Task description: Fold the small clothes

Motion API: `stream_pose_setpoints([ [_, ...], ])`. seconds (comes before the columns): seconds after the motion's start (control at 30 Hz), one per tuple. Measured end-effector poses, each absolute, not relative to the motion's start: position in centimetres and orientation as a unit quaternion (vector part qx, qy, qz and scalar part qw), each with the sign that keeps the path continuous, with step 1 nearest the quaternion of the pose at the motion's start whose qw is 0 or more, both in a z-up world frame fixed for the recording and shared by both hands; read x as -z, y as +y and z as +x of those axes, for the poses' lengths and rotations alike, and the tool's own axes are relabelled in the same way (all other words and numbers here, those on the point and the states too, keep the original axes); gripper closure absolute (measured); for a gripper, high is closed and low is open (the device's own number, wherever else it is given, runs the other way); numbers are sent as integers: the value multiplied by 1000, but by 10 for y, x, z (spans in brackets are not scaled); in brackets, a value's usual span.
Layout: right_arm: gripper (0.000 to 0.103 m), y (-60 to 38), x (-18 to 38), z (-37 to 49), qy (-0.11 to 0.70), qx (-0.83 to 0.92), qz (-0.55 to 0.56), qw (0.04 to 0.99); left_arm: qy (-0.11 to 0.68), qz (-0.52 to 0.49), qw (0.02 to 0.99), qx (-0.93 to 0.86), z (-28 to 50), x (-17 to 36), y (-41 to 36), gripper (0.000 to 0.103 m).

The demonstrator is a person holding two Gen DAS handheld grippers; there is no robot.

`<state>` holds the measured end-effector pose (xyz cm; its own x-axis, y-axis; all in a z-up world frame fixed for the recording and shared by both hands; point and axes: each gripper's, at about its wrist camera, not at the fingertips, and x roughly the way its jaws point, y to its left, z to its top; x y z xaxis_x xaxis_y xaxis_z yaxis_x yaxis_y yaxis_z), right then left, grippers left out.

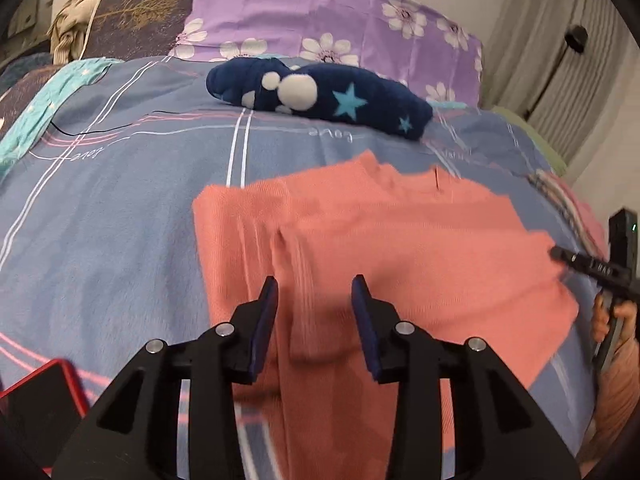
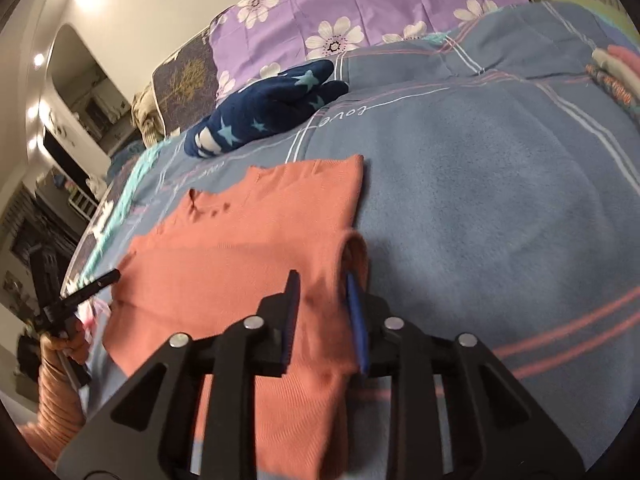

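Your bed (image 1: 100, 208) is spread with a blue-grey blanket crossed by white and pink stripes, and a purple flowered pillow (image 1: 340, 12) lies at its far end. The salmon-pink garment (image 1: 400, 240) lies flat on the blanket in front of you, its near part folded up over the rest. Beyond it, near the pillow, lies a navy star-patterned plush piece (image 1: 320, 96), well apart from the garment.

Your left hand-held gripper (image 1: 314, 320) is over the garment's near left part; its jaws stand parted, with a ridge of fabric rising between them, and the pads do not press on it. Your right hand-held gripper (image 2: 324, 316) is at the garment's right edge, where the cloth rolls over; its jaws are also parted, with fabric lying loose between the pads.
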<state>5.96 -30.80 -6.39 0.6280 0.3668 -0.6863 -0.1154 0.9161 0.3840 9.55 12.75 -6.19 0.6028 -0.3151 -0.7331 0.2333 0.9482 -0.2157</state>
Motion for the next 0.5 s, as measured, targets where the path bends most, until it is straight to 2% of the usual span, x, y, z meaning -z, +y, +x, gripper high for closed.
stream_pose_setpoints([
  [0.03, 78, -308, 64, 56, 411, -135, 150, 889, 424, -43, 891, 156, 92, 64, 127, 71],
  [0.07, 84, -308, 64, 54, 411, -136, 148, 889, 427, -42, 890, 158, 90, 65, 127, 86],
  [0.1, 94, -307, 64, 53, 410, -138, 146, 890, 428, -42, 888, 161, 89, 66, 126, 94],
  [0.17, 97, -306, 61, 53, 404, -139, 145, 893, 426, -44, 888, 168, 90, 65, 125, 98],
  [0.33, 98, -304, 41, 58, 372, -162, 176, 897, 395, -75, 899, 173, 88, 43, 128, 98],
  [0.5, 98, -310, 3, 74, 328, -188, 212, 901, 322, -106, 922, 185, 79, -16, 134, 98],
])
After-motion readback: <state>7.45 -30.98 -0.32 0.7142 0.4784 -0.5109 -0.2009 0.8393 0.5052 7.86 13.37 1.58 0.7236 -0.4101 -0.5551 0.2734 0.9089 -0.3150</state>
